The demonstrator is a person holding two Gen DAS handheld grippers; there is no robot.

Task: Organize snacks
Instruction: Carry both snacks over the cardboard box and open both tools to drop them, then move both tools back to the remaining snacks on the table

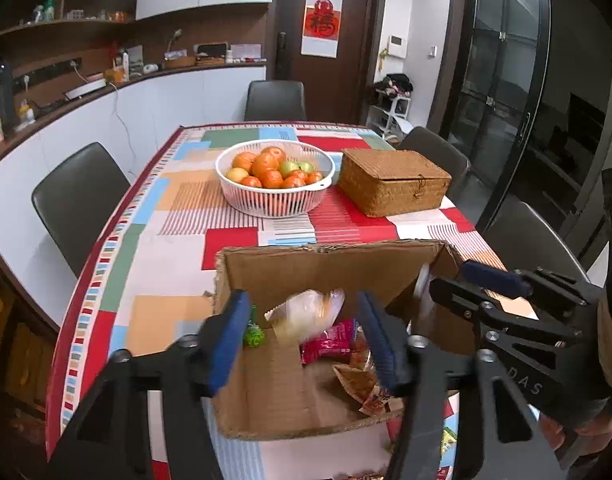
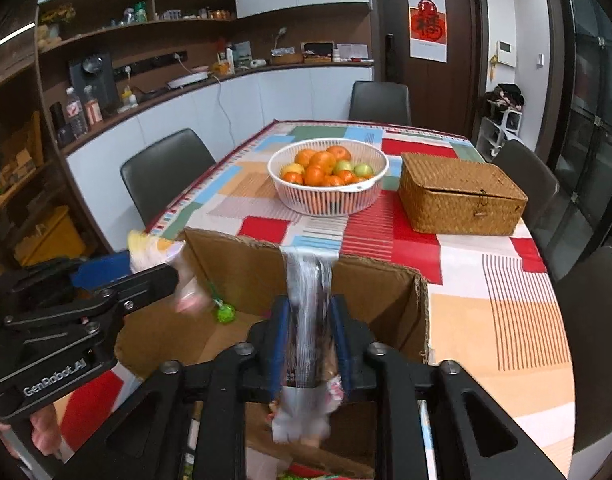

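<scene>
Behind the cardboard box (image 1: 326, 264) on the desk (image 1: 153, 208), a white fruit basket (image 1: 273, 176) sits left of a wicker box (image 1: 394, 184). The left gripper (image 1: 306, 332), marked "GenRobot.AI", gapes around a blurred pale packet (image 1: 306, 312) over the box. The right gripper (image 2: 310, 340) flanks a blurred clear packet (image 2: 306, 320); contact unclear.

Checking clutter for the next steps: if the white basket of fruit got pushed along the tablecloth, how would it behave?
The white basket is probably heavy for its size, being heaped with oranges. Its broad, low shape suggests sliding rather than tipping. The tablecloth may bunch ahead of it, and top fruit could roll.
</scene>
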